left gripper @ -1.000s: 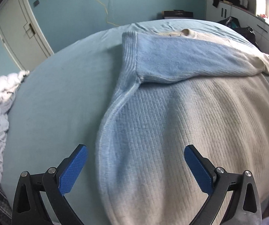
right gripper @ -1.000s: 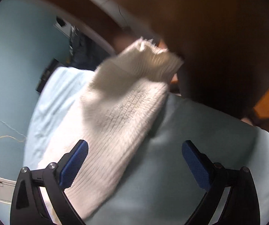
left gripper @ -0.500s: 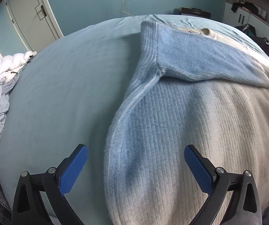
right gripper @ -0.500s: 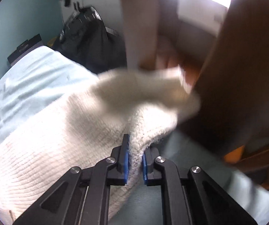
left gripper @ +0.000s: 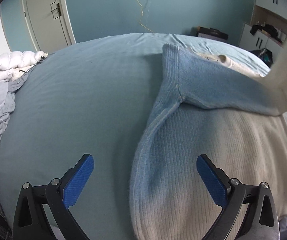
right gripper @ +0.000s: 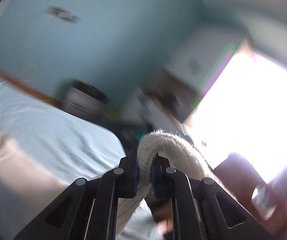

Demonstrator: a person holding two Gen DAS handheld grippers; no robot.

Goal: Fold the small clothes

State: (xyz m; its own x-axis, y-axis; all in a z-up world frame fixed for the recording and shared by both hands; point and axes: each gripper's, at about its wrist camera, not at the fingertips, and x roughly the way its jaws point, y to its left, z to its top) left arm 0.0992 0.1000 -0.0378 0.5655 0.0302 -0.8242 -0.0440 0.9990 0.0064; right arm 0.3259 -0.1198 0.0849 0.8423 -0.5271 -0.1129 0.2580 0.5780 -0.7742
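Note:
A knitted sweater (left gripper: 213, 144), blue fading to cream, lies flat on the bed (left gripper: 79, 100). One blue sleeve (left gripper: 219, 84) is folded across its chest, and that sleeve's cream end (left gripper: 283, 68) rises off the bed at the far right. My left gripper (left gripper: 144, 177) hovers open over the sweater's left side seam, with nothing between its blue pads. In the right wrist view my right gripper (right gripper: 144, 172) is shut on the cream cuff (right gripper: 163, 142), which arches over the fingers. That view is blurred.
Crumpled white and grey bedding (left gripper: 1, 92) sits at the bed's left edge. A door (left gripper: 45, 12) and a teal wall stand behind. White cabinets (left gripper: 263, 32) with dark clutter line the right side. A bright window (right gripper: 249, 108) glares in the right wrist view.
My right gripper closed on the cream cuff and lifted it off the bed. My left gripper rose and pulled back, and stayed open, so more of the bed and wall shows.

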